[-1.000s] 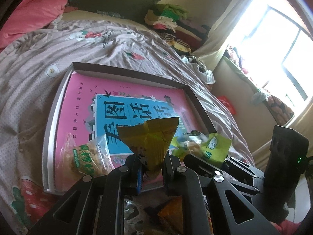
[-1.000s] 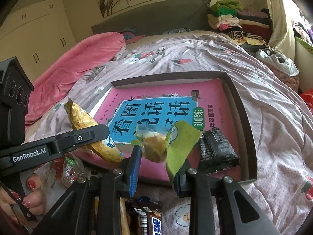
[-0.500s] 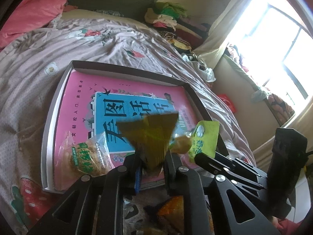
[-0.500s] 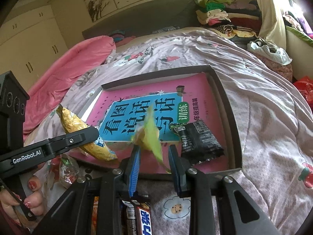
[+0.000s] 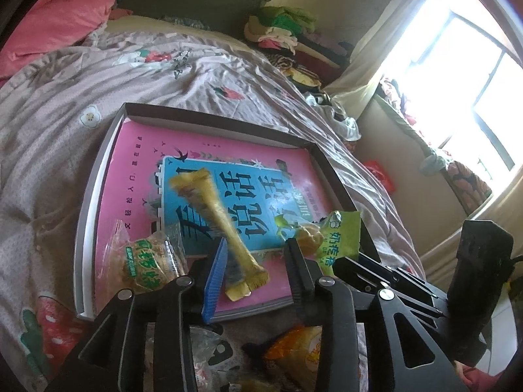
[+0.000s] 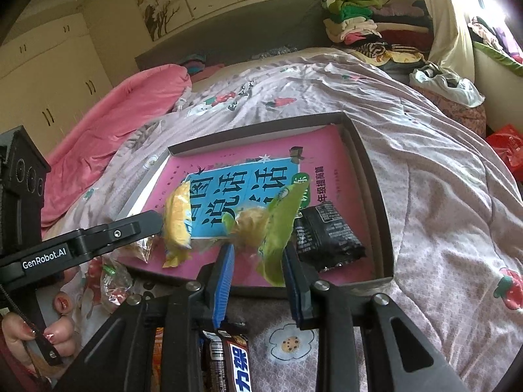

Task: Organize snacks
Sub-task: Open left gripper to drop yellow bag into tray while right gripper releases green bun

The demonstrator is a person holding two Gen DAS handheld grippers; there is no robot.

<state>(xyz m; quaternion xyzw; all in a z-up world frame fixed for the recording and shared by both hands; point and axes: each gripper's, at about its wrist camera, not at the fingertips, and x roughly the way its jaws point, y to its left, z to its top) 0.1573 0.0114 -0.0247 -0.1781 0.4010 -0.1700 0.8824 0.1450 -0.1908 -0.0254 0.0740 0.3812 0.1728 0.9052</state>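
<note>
A shallow box (image 5: 98, 176) lined with a pink and blue book cover lies on the bed. My left gripper (image 5: 256, 258) is open; a yellow snack packet (image 5: 215, 215) sits loose between its jaws, over the box. My right gripper (image 6: 258, 258) is open; a green-wrapped bun snack (image 6: 261, 225) sits between its jaws above the box's near edge, and also shows in the left wrist view (image 5: 327, 238). The yellow packet also shows in the right wrist view (image 6: 178, 225). A clear cookie packet (image 5: 147, 258) and a black packet (image 6: 327, 238) lie in the box.
Loose snacks lie on the quilt below the grippers: an orange packet (image 5: 294, 359) and chocolate bars (image 6: 235, 362). A pink duvet (image 6: 114, 124) lies at the left. Folded clothes (image 6: 356, 23) are stacked by the headboard. A window (image 5: 474, 75) is at the right.
Both grippers have opened. The yellow packet has tipped from upright to slanting over the box. The green snack has come loose between the right jaws.
</note>
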